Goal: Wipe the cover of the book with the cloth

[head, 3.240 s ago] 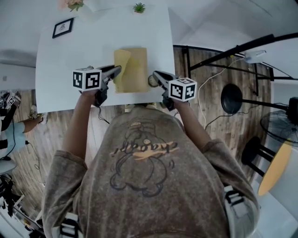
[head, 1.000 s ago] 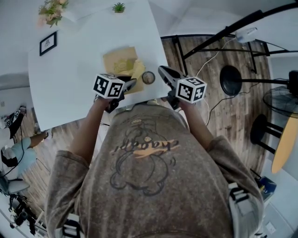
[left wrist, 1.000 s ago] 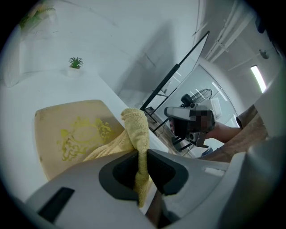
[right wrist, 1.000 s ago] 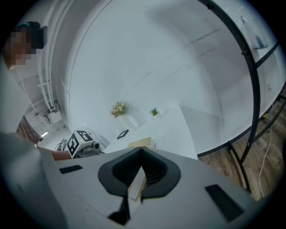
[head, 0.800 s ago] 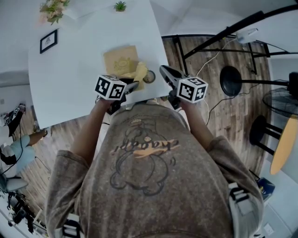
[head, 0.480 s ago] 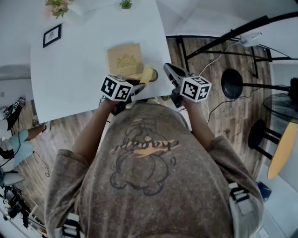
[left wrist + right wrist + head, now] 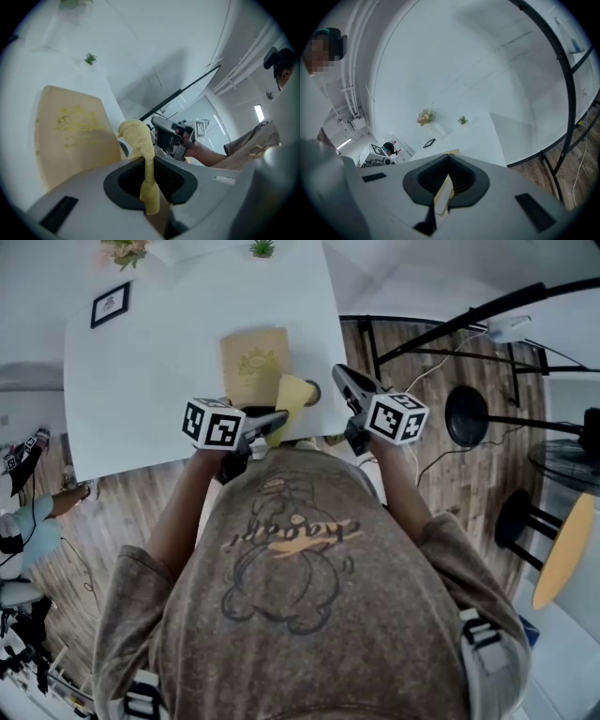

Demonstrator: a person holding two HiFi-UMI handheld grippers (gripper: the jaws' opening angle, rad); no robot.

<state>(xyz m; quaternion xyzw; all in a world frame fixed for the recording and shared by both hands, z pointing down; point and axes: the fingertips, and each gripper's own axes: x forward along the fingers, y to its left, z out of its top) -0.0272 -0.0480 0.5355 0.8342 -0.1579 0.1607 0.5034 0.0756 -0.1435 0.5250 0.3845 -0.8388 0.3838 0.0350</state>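
On the white table (image 7: 141, 390), in the head view, a tan book (image 7: 255, 362) lies flat, close to the side where the person stands. The yellow cloth (image 7: 292, 393) is at the book's near right corner, pinched in the left gripper (image 7: 278, 417). A small dark round thing (image 7: 312, 392) sits just beside the cloth, on its right. The right gripper (image 7: 340, 373) is off to the right of the book, by the table's edge, apart from the book and the cloth. Far back on the table are a picture frame (image 7: 110, 304), a small green plant (image 7: 262, 248) and some flowers (image 7: 127, 249). The floor (image 7: 122, 512) is wood.

In the left gripper view, the two jaws squeeze the cloth (image 7: 140, 140) between them. One bit of cloth sticks up past the tips in a lump, and one bit hangs down behind them. The book (image 7: 75, 131) lies to the left with its cover facing up and a yellow drawing on it. I cannot tell if the cloth touches the cover. The right gripper (image 7: 159, 125) shows behind the cloth.

In the right gripper view, the jaws are pressed together, tip to tip, and grip nothing. A pale strip shows through the hole behind the tips, but I cannot tell what it is. Past the jaws lies the white table (image 7: 483, 133), with the plant (image 7: 462, 120), the flowers (image 7: 424, 116) and the picture frame (image 7: 429, 142) at its far end.
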